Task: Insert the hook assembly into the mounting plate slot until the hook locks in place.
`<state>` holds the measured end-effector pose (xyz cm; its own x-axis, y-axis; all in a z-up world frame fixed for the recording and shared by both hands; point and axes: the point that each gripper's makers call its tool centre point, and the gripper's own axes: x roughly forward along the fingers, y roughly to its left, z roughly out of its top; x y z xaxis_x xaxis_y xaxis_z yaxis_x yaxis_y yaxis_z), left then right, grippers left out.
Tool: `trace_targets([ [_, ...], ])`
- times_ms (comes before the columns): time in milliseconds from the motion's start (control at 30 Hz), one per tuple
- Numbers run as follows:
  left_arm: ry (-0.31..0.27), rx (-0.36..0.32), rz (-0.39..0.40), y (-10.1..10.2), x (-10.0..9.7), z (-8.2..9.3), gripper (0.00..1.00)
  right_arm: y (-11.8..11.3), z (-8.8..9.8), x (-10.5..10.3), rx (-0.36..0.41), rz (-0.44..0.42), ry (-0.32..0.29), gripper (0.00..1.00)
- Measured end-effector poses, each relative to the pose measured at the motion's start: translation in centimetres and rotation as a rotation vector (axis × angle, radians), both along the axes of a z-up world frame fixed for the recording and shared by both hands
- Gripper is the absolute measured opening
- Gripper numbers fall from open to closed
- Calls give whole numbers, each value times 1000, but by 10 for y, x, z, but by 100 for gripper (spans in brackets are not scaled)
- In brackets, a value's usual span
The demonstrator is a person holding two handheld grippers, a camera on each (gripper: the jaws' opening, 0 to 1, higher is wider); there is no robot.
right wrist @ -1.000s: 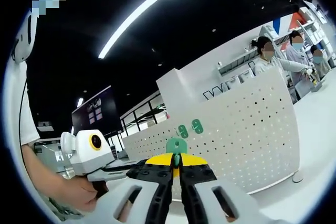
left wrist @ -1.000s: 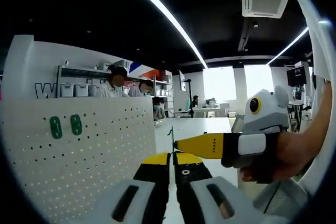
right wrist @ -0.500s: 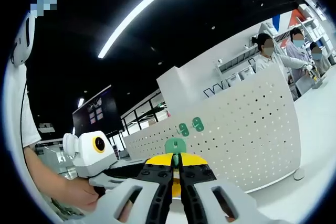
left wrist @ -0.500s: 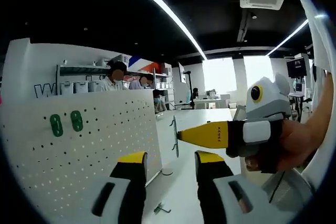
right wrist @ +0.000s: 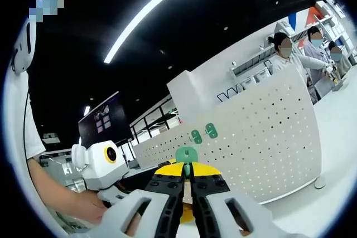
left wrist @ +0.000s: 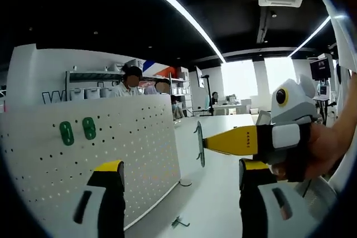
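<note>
The left gripper (left wrist: 177, 178) has its two yellow-tipped jaws spread wide with nothing between them. Through the gap lies the white table (left wrist: 223, 193), and on it, near the foot of the board, a small dark metal piece (left wrist: 177, 223) that I cannot make out clearly.

Coming in from the right of the left gripper view is the right gripper (left wrist: 205, 143), held in a person's hand (left wrist: 321, 151). Its jaws are pressed together on the hook assembly (left wrist: 199, 144), a thin wire piece that stands upright at the yellow tips, above the table and apart from the board. In the right gripper view the same right gripper (right wrist: 187, 172) shows its jaws pinched on the green part of the hook assembly (right wrist: 186, 155), which sticks up just past the tips.

The mounting plate (left wrist: 111, 149) is a white perforated board standing upright at the table's edge, to the left of both grippers. Two green tabs (left wrist: 77, 130) sit side by side in its upper part. In the right gripper view the mounting plate (right wrist: 262, 149) stands beyond the held hook, not touching it, with the left gripper (right wrist: 120, 190) low at the left.

Behind the board stand people (left wrist: 131, 80) at shelving, and a long ceiling light (left wrist: 178, 9) runs overhead.
</note>
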<state>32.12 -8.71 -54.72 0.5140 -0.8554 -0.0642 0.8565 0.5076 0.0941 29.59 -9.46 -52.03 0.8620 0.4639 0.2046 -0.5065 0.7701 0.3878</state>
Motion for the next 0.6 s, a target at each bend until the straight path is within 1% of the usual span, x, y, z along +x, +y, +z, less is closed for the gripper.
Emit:
trace_targets([
  [67, 4, -1, -2, 0, 0, -1, 87, 0, 0, 0, -1, -2, 0, 1],
  [200, -6, 5, 10, 5, 1, -1, 86, -2, 1, 2, -14, -7, -1, 1],
  [400, 3, 1, 58, 29, 10, -4, 85, -3, 3, 9, -46, -12, 1, 1],
  [433, 3, 3, 69, 33, 12, -5, 85, -3, 2, 11, -63, -16, 1, 1],
  [533, 3, 2, 98, 47, 16, -6, 85, -3, 3, 13, -79, -21, -2, 1],
  [600, 8, -1, 109, 53, 17, -6, 84, -4, 4, 15, -84, -22, -3, 1],
])
